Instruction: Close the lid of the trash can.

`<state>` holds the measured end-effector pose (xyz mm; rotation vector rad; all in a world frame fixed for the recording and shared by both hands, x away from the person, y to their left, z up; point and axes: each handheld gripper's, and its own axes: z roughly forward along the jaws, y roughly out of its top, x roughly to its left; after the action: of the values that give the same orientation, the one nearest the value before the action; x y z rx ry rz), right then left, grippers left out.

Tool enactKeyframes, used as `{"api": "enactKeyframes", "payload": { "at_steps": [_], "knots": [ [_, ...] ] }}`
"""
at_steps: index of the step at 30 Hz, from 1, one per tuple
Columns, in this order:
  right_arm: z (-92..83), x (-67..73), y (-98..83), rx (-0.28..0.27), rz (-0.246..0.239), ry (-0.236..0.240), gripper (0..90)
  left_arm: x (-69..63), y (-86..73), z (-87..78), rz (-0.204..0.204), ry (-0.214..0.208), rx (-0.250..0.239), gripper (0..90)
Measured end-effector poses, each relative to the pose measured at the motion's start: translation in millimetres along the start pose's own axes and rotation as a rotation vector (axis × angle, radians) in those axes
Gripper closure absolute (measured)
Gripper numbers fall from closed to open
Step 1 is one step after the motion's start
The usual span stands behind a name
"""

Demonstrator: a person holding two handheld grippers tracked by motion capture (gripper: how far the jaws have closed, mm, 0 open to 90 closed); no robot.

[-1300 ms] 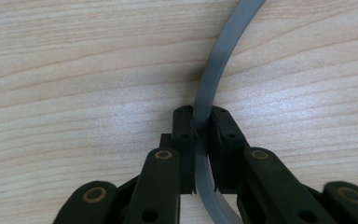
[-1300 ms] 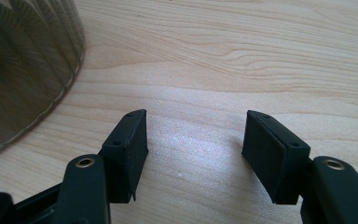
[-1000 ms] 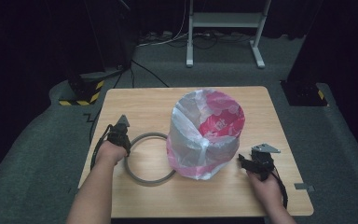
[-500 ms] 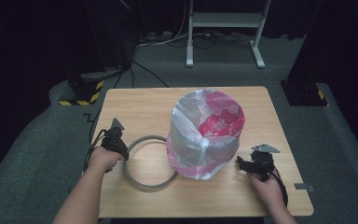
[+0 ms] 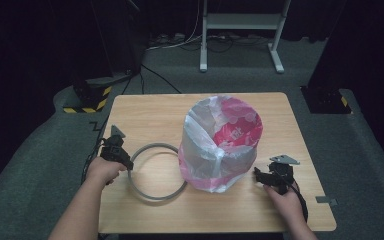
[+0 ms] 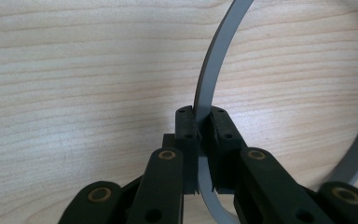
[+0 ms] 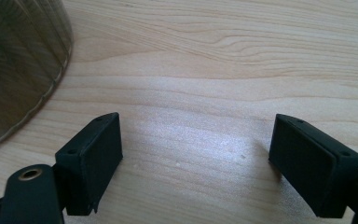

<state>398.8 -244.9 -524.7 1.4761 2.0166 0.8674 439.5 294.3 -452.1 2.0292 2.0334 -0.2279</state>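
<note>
Grey ring, flat on the wooden counter at its left half, pinched at its left edge by the left gripper, band clamped between both pads. Just right of the ring, almost touching: bin lined with a pink and white plastic bag, upright near the counter's middle. Right of the bin, close to its base: right gripper, jaws just opened wide, nothing between them, bare wood beneath. Grey floor around the counter.
</note>
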Motion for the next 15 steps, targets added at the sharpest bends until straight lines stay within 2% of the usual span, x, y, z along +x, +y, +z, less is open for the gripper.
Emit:
{"api": "enactKeyframes", "payload": {
  "at_steps": [5,7,13,14,15],
  "knots": [
    [0.2,0.0,0.2,0.006,0.009,-0.008,14.3,4.4,-2.0,-8.6,0.014,0.004,-0.003,83.5],
    [0.3,-0.2,0.2,0.005,0.006,-0.009,14.3,5.4,-3.5,-11.8,-0.001,-0.002,-0.01,83.5],
    [0.1,-0.4,0.1,0.006,0.004,-0.004,14.3,11.1,-7.4,-21.8,0.009,0.002,0.02,83.5],
    [0.2,-1.3,0.2,0.006,-0.002,0.002,14.1,10.6,-8.3,-22.8,-0.008,-0.01,0.02,83.5],
    [0.1,-2.2,0.1,0.006,-0.008,0.01,14.0,11.0,-8.8,-24.4,-0.006,-0.01,0.019,83.5]
  ]
}}
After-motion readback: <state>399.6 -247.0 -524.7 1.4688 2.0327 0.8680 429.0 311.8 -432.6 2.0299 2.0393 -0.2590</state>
